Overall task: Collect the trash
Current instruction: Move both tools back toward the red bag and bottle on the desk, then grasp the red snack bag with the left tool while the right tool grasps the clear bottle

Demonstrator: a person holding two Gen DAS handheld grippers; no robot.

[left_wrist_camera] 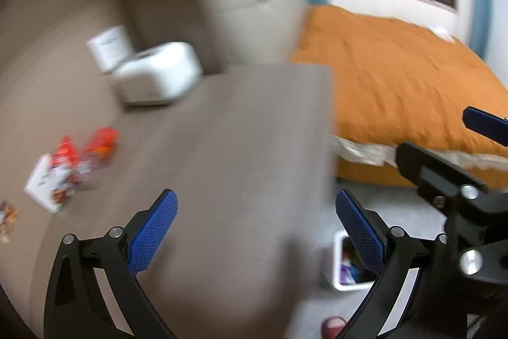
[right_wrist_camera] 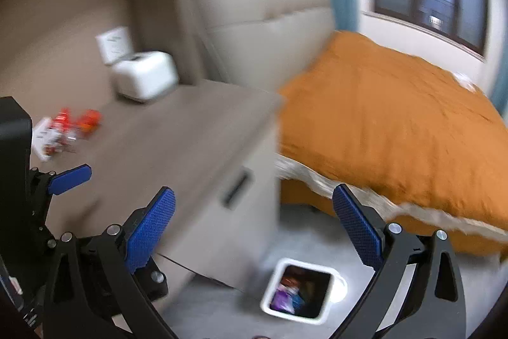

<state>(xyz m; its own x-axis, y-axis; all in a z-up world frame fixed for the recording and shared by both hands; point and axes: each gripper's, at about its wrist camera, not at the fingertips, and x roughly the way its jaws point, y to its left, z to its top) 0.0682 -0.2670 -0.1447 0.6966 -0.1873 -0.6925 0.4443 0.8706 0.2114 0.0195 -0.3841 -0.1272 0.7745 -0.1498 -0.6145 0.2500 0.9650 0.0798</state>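
Red and white wrappers [left_wrist_camera: 68, 167] lie on the left of the brown nightstand top [left_wrist_camera: 228, 129]; they also show in the right wrist view [right_wrist_camera: 68, 126]. A white bin [right_wrist_camera: 301, 291] with trash inside stands on the floor by the nightstand, partly hidden in the left wrist view [left_wrist_camera: 344, 266]. My left gripper [left_wrist_camera: 255, 231] is open and empty above the nightstand. My right gripper [right_wrist_camera: 254, 228] is open and empty above the bin and the nightstand's corner. Both views are blurred.
A white box-shaped device [left_wrist_camera: 158, 74] and a white card [left_wrist_camera: 108, 48] stand at the back of the nightstand. A bed with an orange cover [right_wrist_camera: 390, 129] lies to the right. A beige headboard [right_wrist_camera: 263, 21] is behind. Another wrapper [left_wrist_camera: 8, 218] lies at far left.
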